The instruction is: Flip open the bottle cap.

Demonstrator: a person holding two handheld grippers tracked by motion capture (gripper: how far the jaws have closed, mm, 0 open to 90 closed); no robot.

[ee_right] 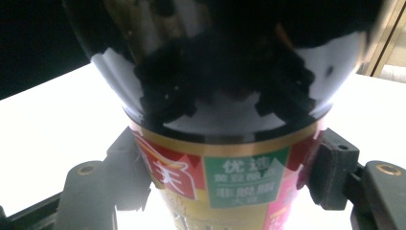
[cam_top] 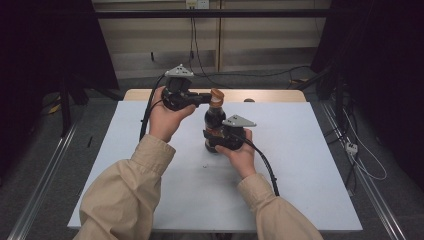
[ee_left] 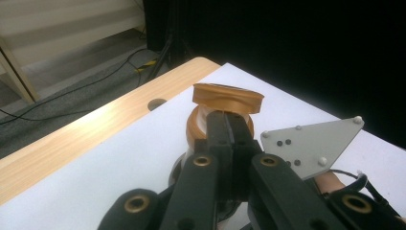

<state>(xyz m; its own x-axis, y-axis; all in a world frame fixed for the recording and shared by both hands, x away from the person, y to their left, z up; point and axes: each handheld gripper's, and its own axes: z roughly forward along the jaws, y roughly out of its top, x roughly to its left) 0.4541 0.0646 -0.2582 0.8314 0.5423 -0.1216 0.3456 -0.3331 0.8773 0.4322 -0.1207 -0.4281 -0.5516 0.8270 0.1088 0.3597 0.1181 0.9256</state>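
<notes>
Left tongs [cam_top: 206, 96] closed flat, jaws pressed together at the bottle's neck just under the flipped-up orange cap [ee_left: 228, 97]; whether anything is pinched between them cannot be told from the left gripper view, since the tips sit right against the orange collar. Right tongs [cam_top: 214, 137] clamped on the dark sauce bottle [cam_top: 215, 125] at its labelled lower body, one pad on each side of the label [ee_right: 245, 179] in the right gripper view, holding it upright on the table [cam_top: 300, 165].

Seems well along in opening the bottle: cap already hinged up and tilted, no longer seated on the spout. Probably left to do: push the lid fully back, or draw the left tongs clear, and then whatever follows with the open bottle.

Farther out, both sleeves reaching in from the near edge in the high view, cables trailing back from each gripper. Bottle standing near the middle of the white table, toward the far side, with a wooden strip [ee_left: 72, 143] along the far edge behind it.
</notes>
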